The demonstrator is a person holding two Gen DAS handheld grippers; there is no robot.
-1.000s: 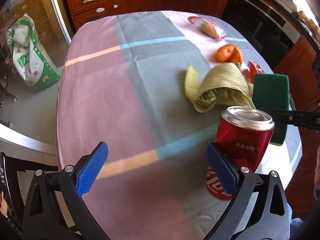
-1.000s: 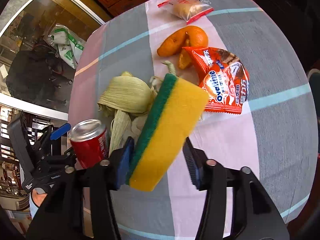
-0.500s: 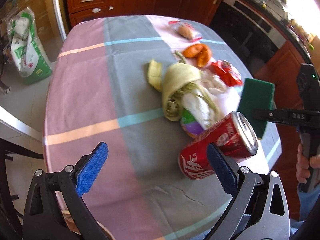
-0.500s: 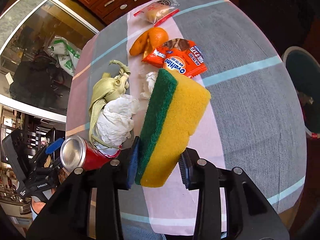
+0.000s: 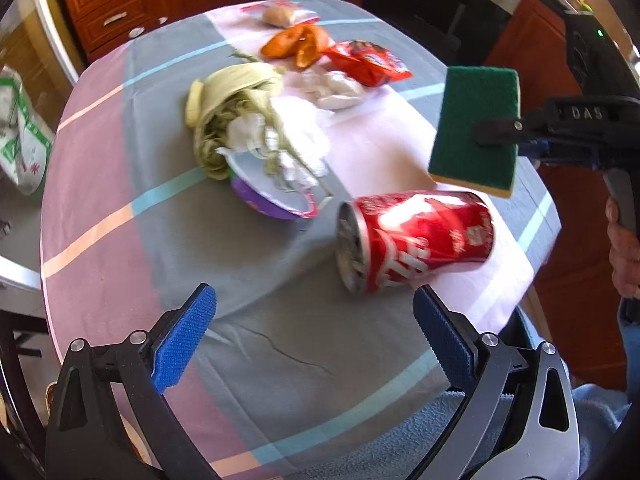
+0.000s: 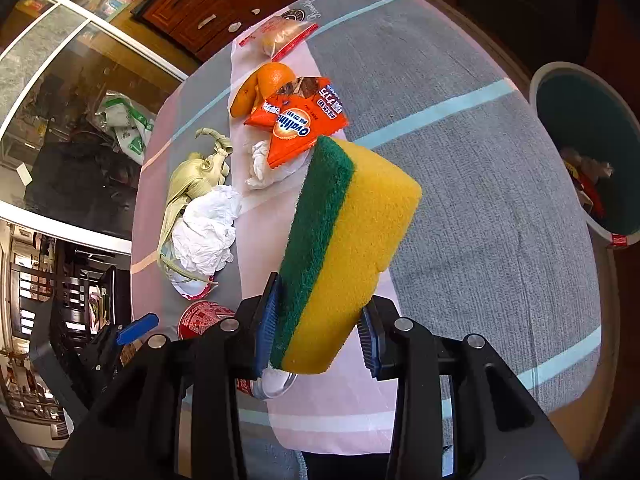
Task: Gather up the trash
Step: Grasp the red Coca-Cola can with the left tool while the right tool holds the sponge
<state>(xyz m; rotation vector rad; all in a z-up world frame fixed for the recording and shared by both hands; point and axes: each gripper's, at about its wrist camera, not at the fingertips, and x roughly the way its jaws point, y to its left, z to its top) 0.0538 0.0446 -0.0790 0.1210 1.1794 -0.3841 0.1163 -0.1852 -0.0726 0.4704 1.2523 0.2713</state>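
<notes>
A red soda can (image 5: 416, 240) lies on its side on the checked tablecloth, just beyond my open, empty left gripper (image 5: 312, 344); it is blurred. Behind it lie corn husks (image 5: 228, 120), crumpled white tissues (image 5: 304, 140), a purple-rimmed lid (image 5: 268, 196), orange peel (image 5: 296, 42), an orange snack wrapper (image 5: 368, 60) and a bagged bun (image 5: 280, 16). My right gripper (image 6: 320, 340) is shut on a yellow-and-green sponge (image 6: 344, 256), held above the table; it also shows in the left wrist view (image 5: 476, 128). The can peeks out under the sponge (image 6: 200, 318).
A white bin with a teal inside (image 6: 588, 148), holding some trash, stands on the floor to the right of the table. Wooden drawers (image 5: 120, 12) are behind the table. A green-and-white bag (image 5: 20, 132) sits on the floor at left.
The can has tipped from upright onto its side and out of the left gripper's jaws. The left gripper has drawn back. The right gripper has risen with the sponge.
</notes>
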